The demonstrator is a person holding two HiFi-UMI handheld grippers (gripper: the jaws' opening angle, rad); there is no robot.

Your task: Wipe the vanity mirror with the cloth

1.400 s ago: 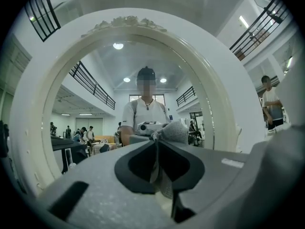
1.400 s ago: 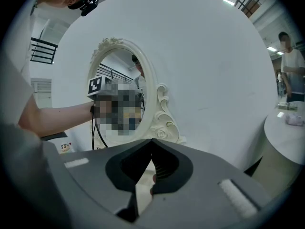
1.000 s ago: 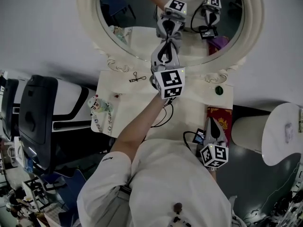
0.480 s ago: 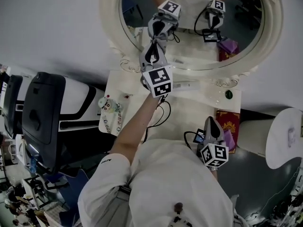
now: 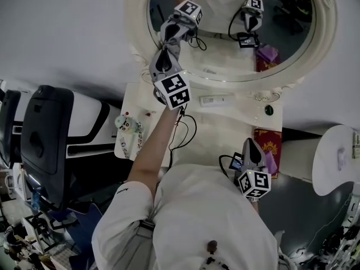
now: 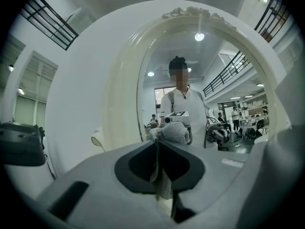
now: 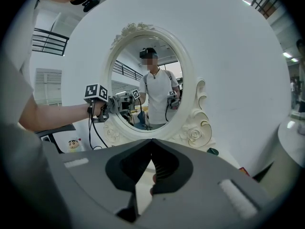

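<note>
White wall [image 5: 62, 32] backs the mirror [image 5: 225, 49] over the bench [image 5: 225, 128]. My left claw [image 6: 159, 144] is clamped on the cloth [image 6: 175, 131], its wad meeting the glass near 8 o'clock, hard by the frame [image 5: 136, 21]; free glass lies toward 3. My right claw [image 7: 151, 141], jaws together and empty, waits low at 5, clear of the strokes.

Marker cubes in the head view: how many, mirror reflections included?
4. Two real: one on the left tongs up at the mirror, one on the right tongs by the person's torso. Two reflected in the glass, upper middle. None appear hidden.
</note>
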